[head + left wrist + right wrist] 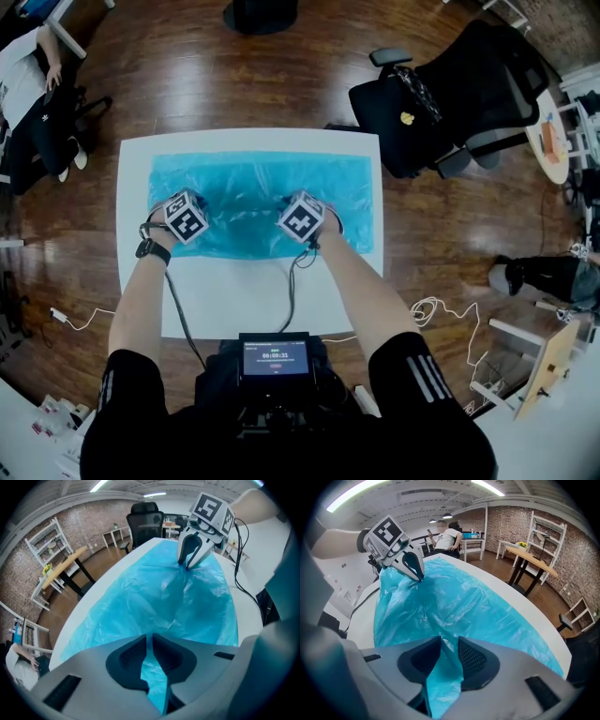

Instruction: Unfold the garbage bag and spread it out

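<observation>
Room's pretty decent here. Between the left tool (150, 663) and the right tool (446, 663) there's an open gap with only the flat garbage bag (262, 197) under it, nothing sticking up. Ahead of both tools the film lies low all the way to the far strip of the table (248, 139), so that way's clear. Outboard of each tool you get a bit of bare table, then the edge. Behind the tools it's messier: two black cables (291, 292) trail back across the near strip. The only tall thing close is the black office chair (441, 103), parked right by the far corner beyond the right tool.
</observation>
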`<state>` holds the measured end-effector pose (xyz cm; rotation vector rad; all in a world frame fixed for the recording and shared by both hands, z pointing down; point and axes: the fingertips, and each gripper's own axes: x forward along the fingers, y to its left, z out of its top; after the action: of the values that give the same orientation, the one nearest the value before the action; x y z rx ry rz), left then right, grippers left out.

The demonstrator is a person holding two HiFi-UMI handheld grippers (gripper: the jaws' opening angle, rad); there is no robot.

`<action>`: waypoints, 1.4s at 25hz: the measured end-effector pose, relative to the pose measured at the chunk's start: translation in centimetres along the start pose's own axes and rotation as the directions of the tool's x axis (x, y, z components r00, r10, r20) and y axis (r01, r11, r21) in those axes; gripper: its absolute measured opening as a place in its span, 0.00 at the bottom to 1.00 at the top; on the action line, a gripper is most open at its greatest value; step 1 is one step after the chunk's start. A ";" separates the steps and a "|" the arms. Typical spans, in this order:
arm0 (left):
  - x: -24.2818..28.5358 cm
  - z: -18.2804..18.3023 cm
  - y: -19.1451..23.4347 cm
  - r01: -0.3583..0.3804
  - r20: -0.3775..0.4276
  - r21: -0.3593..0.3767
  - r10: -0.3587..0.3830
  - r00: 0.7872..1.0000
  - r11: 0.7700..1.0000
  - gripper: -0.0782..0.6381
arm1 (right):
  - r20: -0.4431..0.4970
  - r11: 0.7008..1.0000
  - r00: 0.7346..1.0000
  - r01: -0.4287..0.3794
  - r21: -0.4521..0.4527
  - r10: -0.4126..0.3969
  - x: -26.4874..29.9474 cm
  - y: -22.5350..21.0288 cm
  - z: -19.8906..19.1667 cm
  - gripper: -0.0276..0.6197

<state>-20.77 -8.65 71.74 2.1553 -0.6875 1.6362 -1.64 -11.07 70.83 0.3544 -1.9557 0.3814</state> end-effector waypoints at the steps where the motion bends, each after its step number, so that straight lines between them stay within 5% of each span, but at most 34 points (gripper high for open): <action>1: 0.0 0.0 -0.2 -0.001 0.004 0.003 0.001 1.000 1.000 0.15 | 0.003 1.000 1.000 0.005 -0.003 -0.005 -0.2 -0.1 0.1 0.27; 21: -0.2 0.6 1.2 -0.010 -0.006 0.042 0.010 1.000 0.999 0.11 | -0.009 1.000 1.000 0.014 -0.026 -0.015 -0.1 -0.8 1.2 0.27; 29: -4.6 2.8 6.2 -0.134 0.051 -0.012 0.135 0.990 0.991 0.17 | -0.021 1.000 1.000 -0.002 -0.008 0.002 0.4 -0.6 0.5 0.27; 35: -3.8 1.2 9.5 -0.169 0.001 -0.022 0.169 0.986 0.985 0.25 | -0.009 1.000 1.000 -0.004 -0.006 0.004 0.3 -0.8 0.7 0.27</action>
<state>-26.06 -16.48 67.64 2.1352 -0.9074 1.7010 -2.03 -12.07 70.92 0.3447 -1.9488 0.3792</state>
